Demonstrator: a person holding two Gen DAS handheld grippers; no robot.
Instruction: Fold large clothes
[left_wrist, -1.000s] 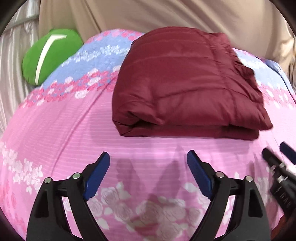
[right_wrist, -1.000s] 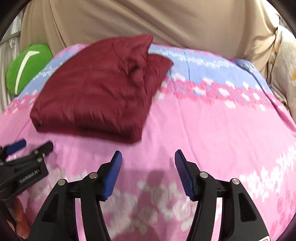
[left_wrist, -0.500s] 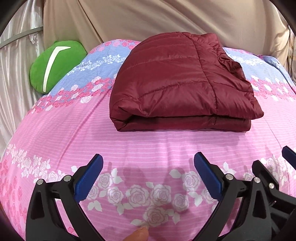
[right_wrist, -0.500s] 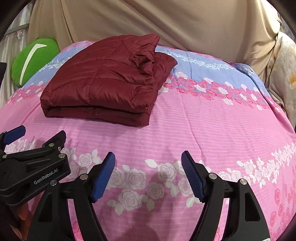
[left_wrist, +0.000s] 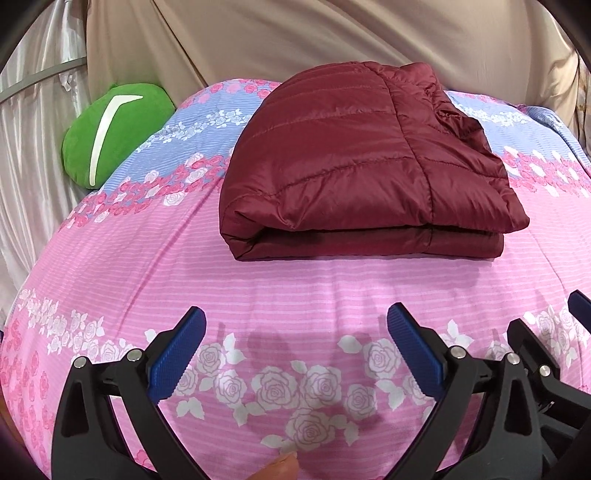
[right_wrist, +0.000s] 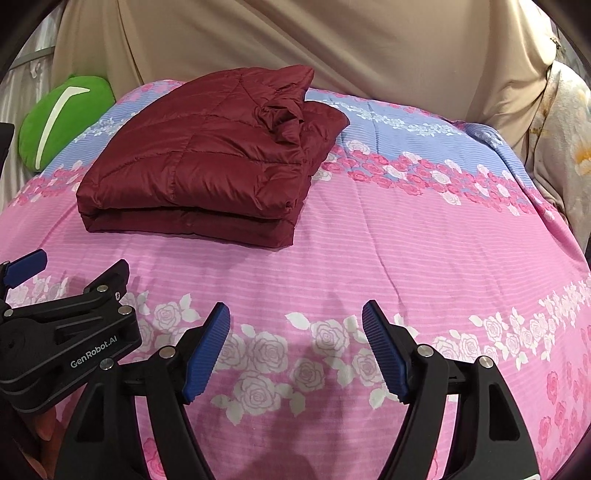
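Two grippers hang apart from the folded maroon jacket (left_wrist: 354, 166), both on its near side, over the pink rose-print bedspread (left_wrist: 295, 288). Your left gripper (left_wrist: 295, 354) stands spread wide with nothing between its blue pads (left_wrist: 177, 358); your right gripper (right_wrist: 295, 354) is parted less widely and also holds nothing — both have just been opening.

From the left wrist you see the jacket's near folded edge head-on, with its layers stacked; a fingertip (left_wrist: 280, 467) shows at the bottom edge of that view only. The right wrist alone shows the bunched collar (right_wrist: 284, 118) at the jacket's far right corner, the broad bare bedspread to the right of the jacket, and a floral cloth (right_wrist: 565, 147) past the bed's right edge.

A green cushion (left_wrist: 110, 133) sits left of the jacket at the bed's far edge, clear of it. Between the jacket's near edge and both grippers the bedspread lies bare — open room.
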